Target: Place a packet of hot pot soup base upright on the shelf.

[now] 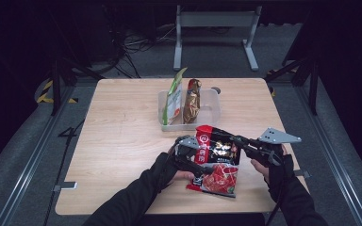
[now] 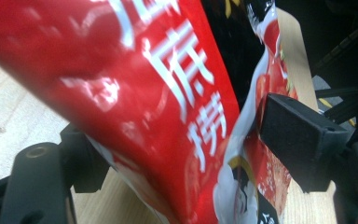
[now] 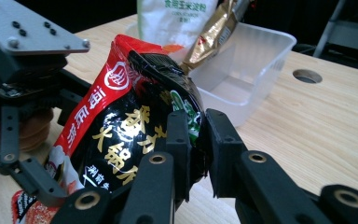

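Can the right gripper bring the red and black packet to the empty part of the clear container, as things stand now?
Probably yes. The right gripper is shut on the red and black packet, and the right part of the clear container lies just beyond it. The left gripper straddles the packet's other side and may first need to let go.

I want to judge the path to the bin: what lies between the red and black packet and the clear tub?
In the high view, only bare wooden table separates the red and black packet from the clear tub; the gap is narrow.
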### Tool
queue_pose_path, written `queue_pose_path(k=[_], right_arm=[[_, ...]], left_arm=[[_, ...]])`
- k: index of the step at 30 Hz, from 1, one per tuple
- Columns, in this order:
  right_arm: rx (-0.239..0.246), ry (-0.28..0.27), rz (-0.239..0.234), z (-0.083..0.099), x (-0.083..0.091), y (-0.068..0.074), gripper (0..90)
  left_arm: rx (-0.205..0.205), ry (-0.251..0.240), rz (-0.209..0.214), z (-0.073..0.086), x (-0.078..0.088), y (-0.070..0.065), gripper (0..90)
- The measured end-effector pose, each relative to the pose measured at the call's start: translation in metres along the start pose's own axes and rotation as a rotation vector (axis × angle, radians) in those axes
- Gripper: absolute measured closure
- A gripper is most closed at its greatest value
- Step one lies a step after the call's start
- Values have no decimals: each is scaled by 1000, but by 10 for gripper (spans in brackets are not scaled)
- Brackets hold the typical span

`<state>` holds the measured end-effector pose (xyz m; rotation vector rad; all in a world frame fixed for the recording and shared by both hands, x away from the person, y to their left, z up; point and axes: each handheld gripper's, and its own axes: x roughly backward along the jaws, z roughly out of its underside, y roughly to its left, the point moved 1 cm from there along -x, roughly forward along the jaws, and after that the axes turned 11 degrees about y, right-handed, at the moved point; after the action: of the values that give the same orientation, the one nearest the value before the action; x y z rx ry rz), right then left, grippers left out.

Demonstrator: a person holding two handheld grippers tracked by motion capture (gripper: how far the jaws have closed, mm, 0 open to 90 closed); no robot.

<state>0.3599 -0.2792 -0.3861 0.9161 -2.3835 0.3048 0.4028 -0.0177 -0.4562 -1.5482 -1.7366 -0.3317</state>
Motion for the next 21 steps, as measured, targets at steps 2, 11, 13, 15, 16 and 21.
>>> queue_pose_path(k=[2,11,13,15,16,21], right_arm=[[6,-3,-6,-1,0,2,803],[26,-23,-37,-6,0,8,797],[23,-28,-49,-7,-1,9,794],[23,-33,-55,-8,-1,9,793],[23,-33,-54,-8,-2,9,793],[26,-38,-58,-11,-1,8,786]], left_arm=[[2,-12,0,-1,3,0,250],[-4,-89,8,-4,23,2,446],[-9,-93,5,-4,26,3,508],[-12,-86,-2,-5,28,4,540],[-12,-86,-2,-5,28,4,550],[4,-84,1,-9,30,4,612]])
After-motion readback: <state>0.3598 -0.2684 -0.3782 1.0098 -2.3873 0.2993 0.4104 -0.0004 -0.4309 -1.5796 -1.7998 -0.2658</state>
